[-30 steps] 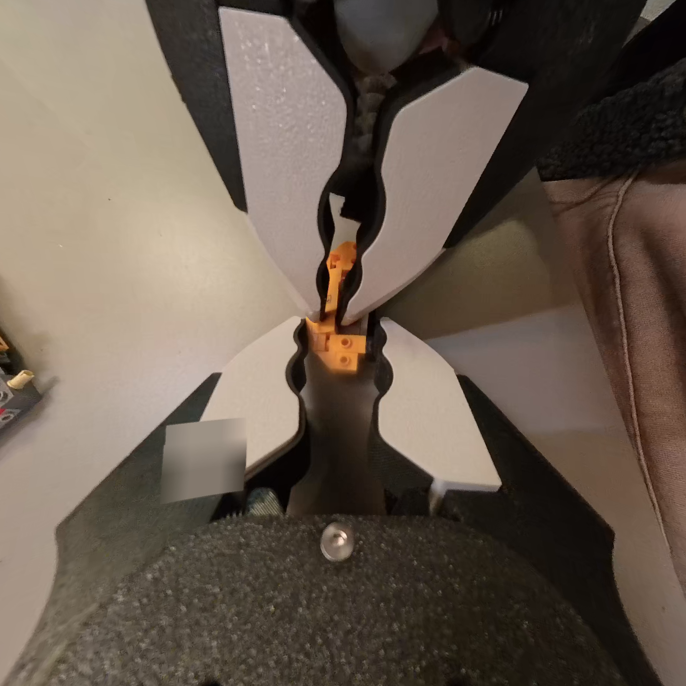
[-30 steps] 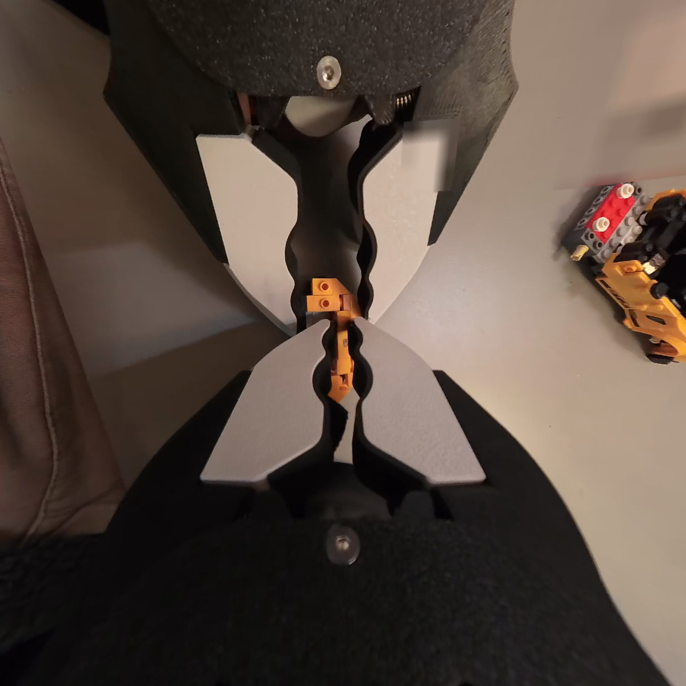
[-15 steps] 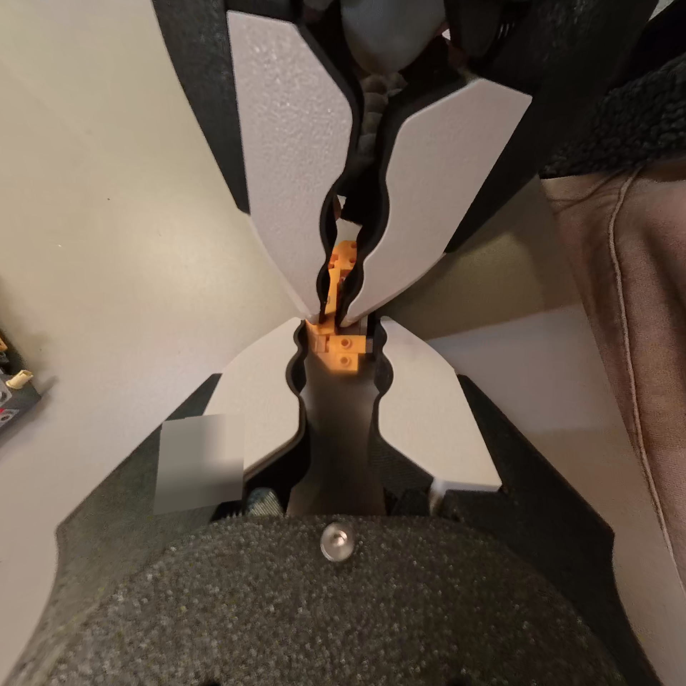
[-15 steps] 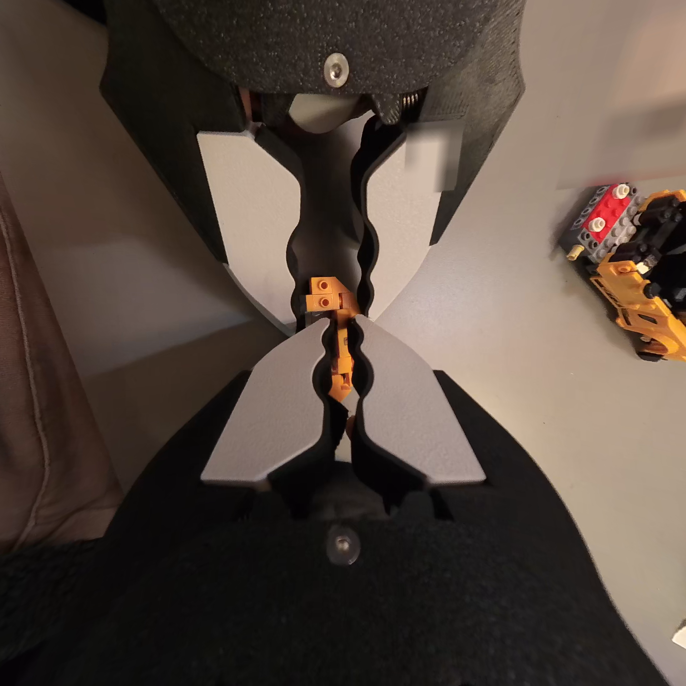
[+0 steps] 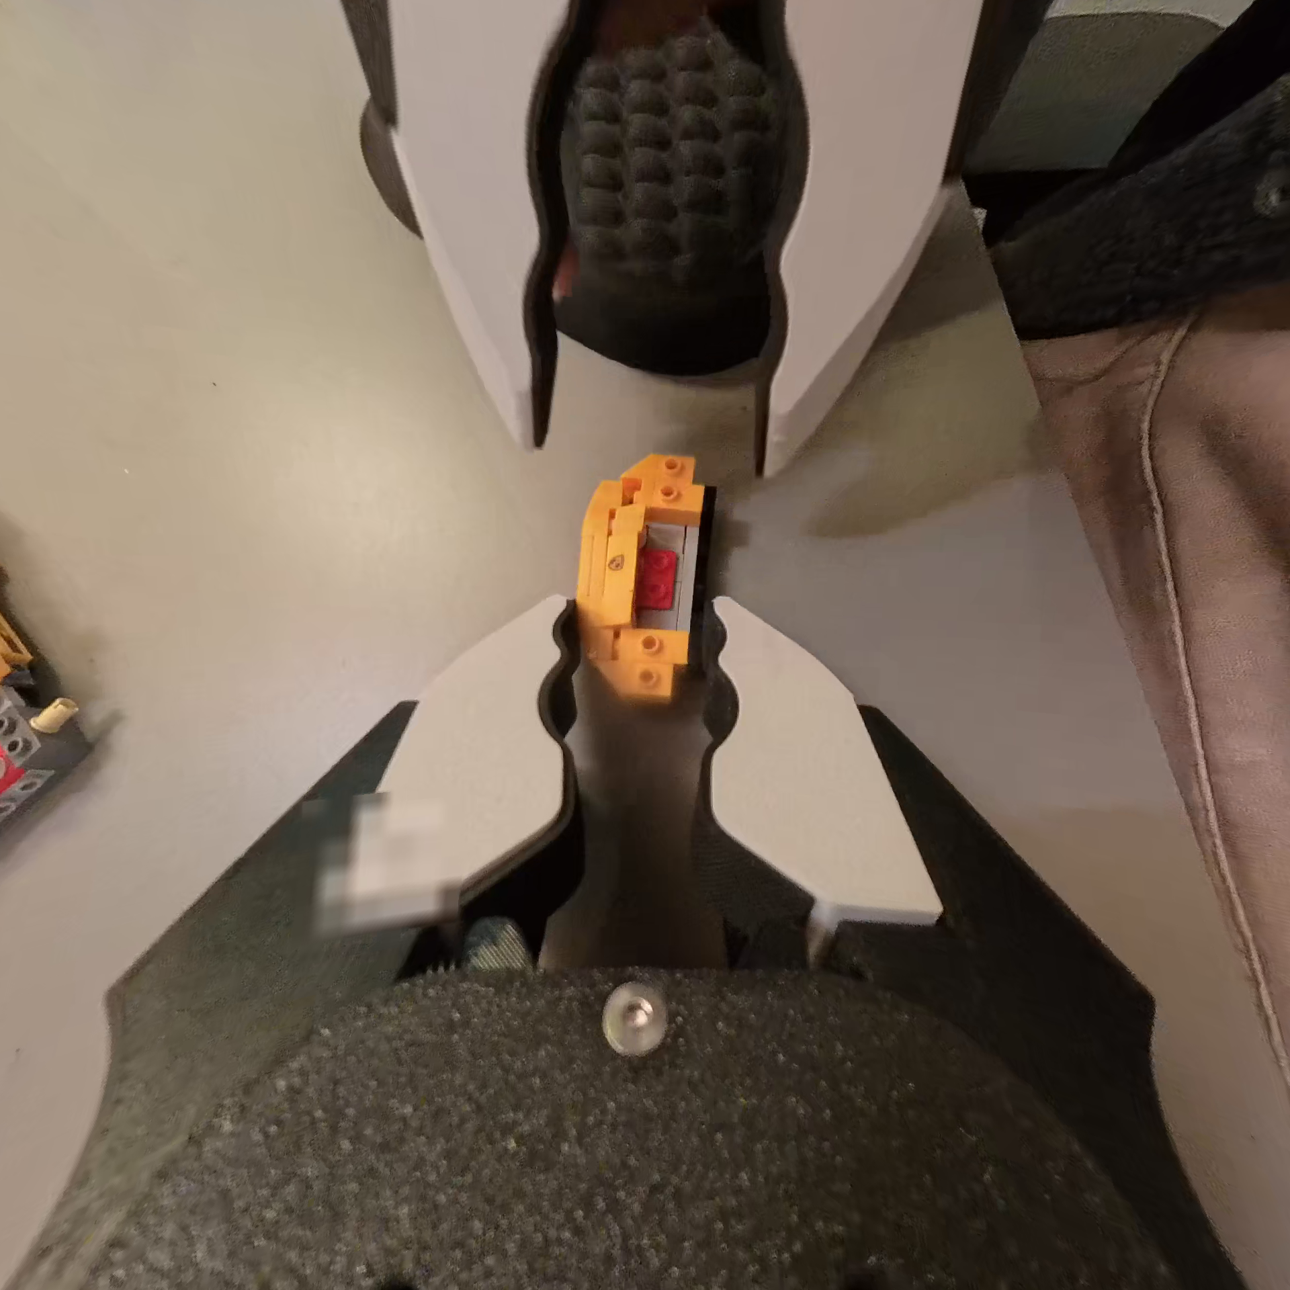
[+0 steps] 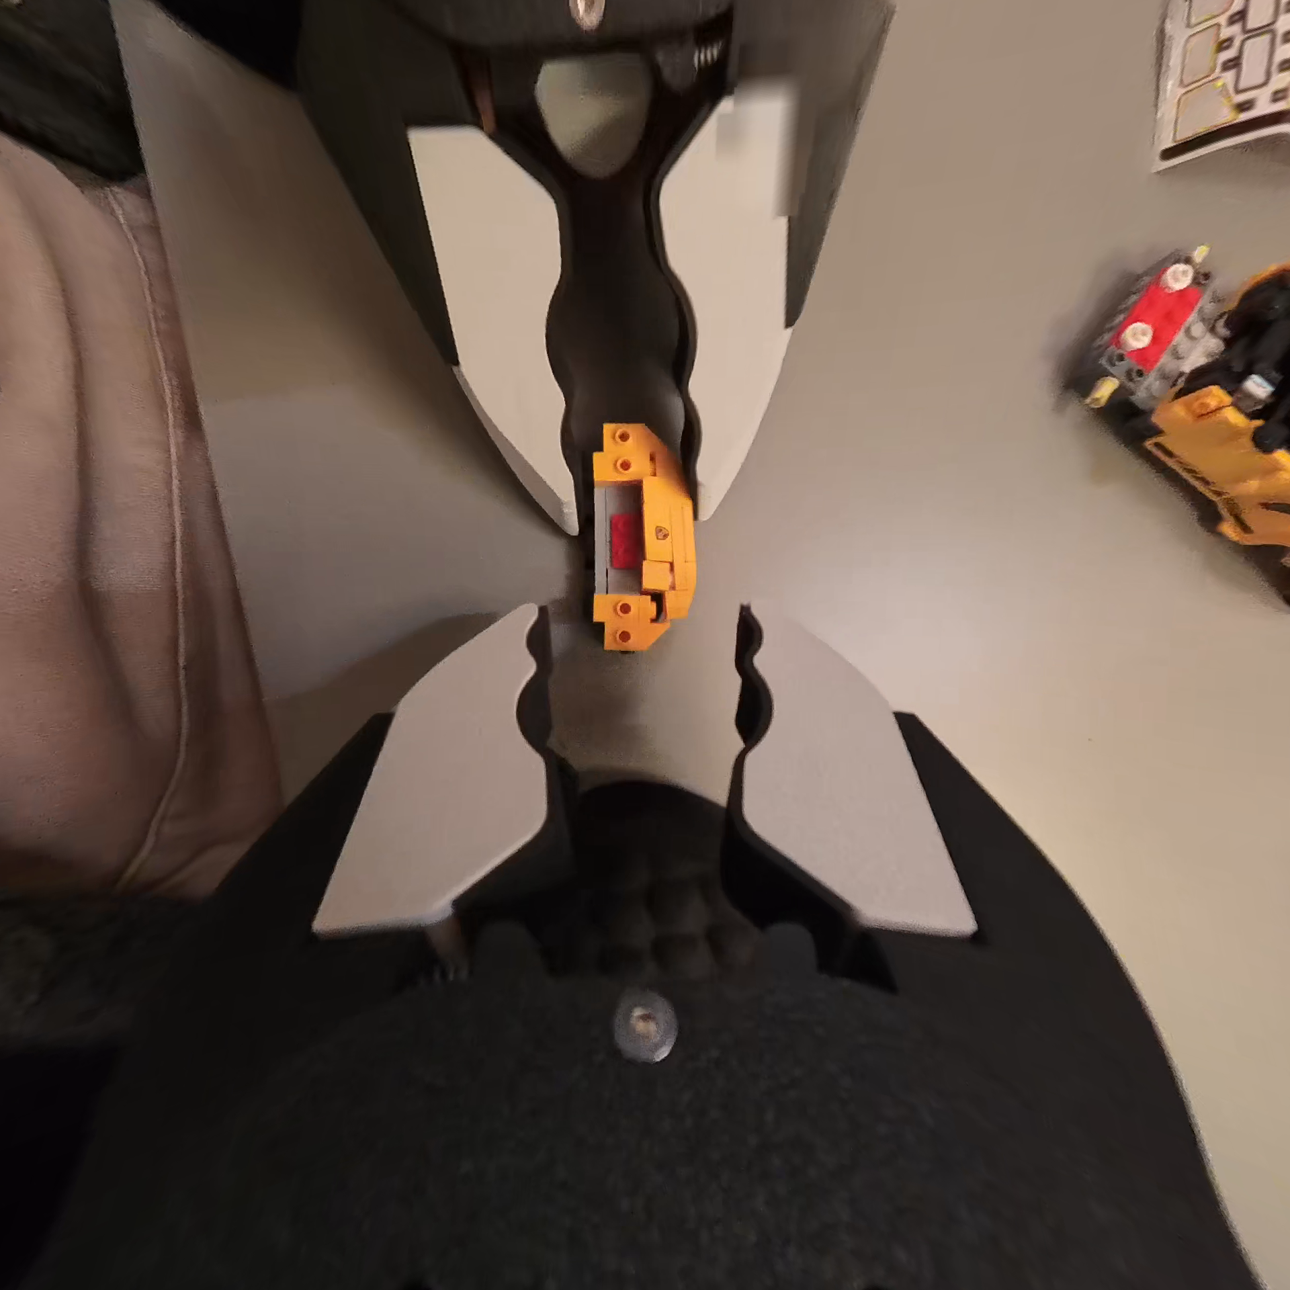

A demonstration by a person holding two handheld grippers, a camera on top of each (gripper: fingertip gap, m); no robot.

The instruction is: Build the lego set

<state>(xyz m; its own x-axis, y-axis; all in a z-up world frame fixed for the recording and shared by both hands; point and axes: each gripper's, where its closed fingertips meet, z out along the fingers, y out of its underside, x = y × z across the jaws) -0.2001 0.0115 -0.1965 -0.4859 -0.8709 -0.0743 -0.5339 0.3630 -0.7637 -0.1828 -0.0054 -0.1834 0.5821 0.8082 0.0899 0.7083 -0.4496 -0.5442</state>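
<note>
Left wrist view, tool: my left gripper stood narrow, its tips clamped on the near end of the orange sub-assembly.
Left wrist view, piece: it was held off the pale table, studs facing the camera, a red plate set in a grey recess.
Left wrist view, opposite tool: my right gripper faced it with jaws wide, tips just beyond the far end, apart from the piece.
Right wrist view, tool: my right gripper stood wide and empty, the piece's near end between but clear of its tips.
Right wrist view, piece: the orange sub-assembly was pinched at its far end by the left gripper.
Right wrist view, surroundings: the partly built vehicle lay well apart on the table; a sticker sheet lay beyond.
Judgement, step: I took this for a one-handed hold between pressings.
Judgement, method: I would keep the left grip square and firm, since the hold was on one end only and a twist could lever it loose.
</note>
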